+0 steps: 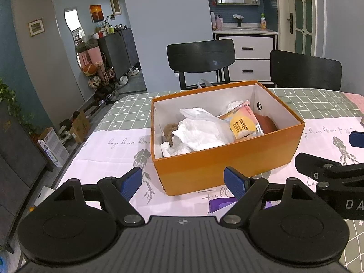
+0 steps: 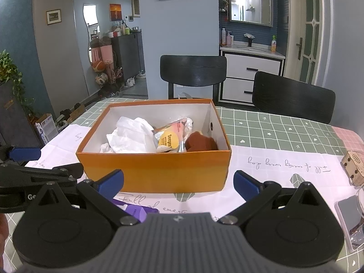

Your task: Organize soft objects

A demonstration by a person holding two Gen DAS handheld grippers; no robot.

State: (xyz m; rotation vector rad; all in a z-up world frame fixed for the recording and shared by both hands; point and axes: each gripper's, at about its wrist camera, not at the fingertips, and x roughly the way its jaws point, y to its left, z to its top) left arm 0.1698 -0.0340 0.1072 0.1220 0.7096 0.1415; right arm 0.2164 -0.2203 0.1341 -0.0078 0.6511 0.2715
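Note:
An orange box [image 1: 227,159] [image 2: 154,170] with a white inside stands on the table. In it lie a crumpled white bag [image 1: 200,129] [image 2: 132,136], a pink and yellow snack packet [image 1: 244,122] [image 2: 170,136], a brown soft item [image 1: 266,122] [image 2: 200,143] and a tan fuzzy item [image 1: 169,130]. My left gripper [image 1: 183,183] is open and empty just in front of the box. My right gripper [image 2: 178,183] is open and empty, also in front of the box. A purple packet [image 1: 221,204] [image 2: 136,211] lies on the table under the grippers.
The table has a white cloth [image 2: 284,166] over a green checked one. A small wooden box [image 2: 353,168] and a glass item [image 2: 360,207] sit at the right edge. Two black chairs [image 1: 201,56] [image 2: 293,95] stand behind the table.

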